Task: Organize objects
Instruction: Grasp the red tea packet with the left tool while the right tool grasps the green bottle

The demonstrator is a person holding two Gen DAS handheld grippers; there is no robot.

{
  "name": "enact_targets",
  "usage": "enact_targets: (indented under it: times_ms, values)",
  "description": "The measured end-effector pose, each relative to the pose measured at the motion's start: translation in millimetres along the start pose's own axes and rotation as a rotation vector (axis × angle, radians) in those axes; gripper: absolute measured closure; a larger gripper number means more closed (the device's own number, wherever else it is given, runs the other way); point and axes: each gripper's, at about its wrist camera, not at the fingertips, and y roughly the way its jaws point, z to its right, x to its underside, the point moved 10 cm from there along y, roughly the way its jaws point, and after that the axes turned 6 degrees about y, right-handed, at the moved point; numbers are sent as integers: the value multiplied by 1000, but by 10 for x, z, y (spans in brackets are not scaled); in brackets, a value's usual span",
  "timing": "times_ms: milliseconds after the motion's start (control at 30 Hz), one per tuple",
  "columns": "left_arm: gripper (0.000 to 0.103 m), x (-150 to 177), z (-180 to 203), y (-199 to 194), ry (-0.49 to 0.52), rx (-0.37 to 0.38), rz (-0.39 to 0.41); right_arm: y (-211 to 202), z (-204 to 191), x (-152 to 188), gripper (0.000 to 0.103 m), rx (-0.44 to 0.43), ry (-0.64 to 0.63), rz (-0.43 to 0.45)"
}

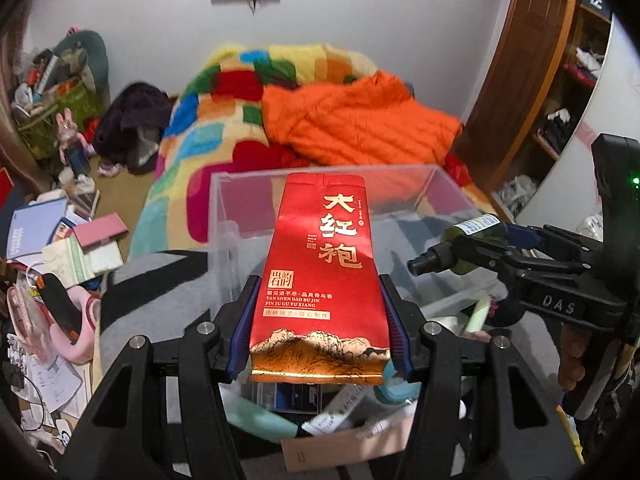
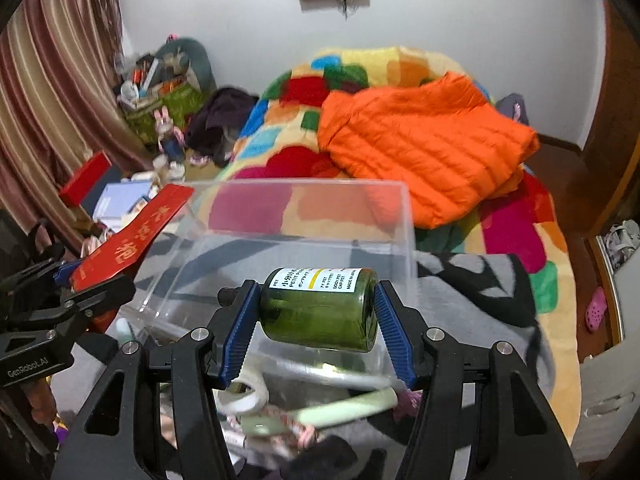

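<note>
1. The red tea packet [image 1: 320, 280] is clamped in the left hand-held gripper [image 1: 320, 320].
2. The green bottle [image 2: 320, 308] lies sideways, clamped in the right hand-held gripper [image 2: 316, 324].
3. Both hover before a clear plastic box [image 1: 248, 200] resting on a grey blanket [image 1: 160, 280].

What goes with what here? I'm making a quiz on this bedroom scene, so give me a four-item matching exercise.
Things:
1. red tea packet
2. green bottle
3. orange jacket
4. clear plastic box

States:
A. lying on the patchwork blanket
B. held in the right gripper
C. open-topped, ahead of both grippers
D. held in the left gripper

Pairs: 1-D, 2-B, 3-A, 4-C
</note>
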Motion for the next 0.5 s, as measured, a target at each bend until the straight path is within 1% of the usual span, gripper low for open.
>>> enact_targets:
  times_ms: [67,133,267,400,500]
  values:
    - [47,-4,-6,109,3,5,-30,98,-20,6,48,10,-16,-22]
    - [47,-17,-16,182,12,-5,-41,179,-32,18,48,16,-28,-42]
    - [47,-17,15,252,28,2,-65,293,-78,48,48,24,-56,-77]
    - [47,-20,1,292,34,-7,-87,336,-134,93,48,38,-94,-93]
    - [46,7,-18,243,32,-8,-87,293,-145,98,48,48,-107,-83]
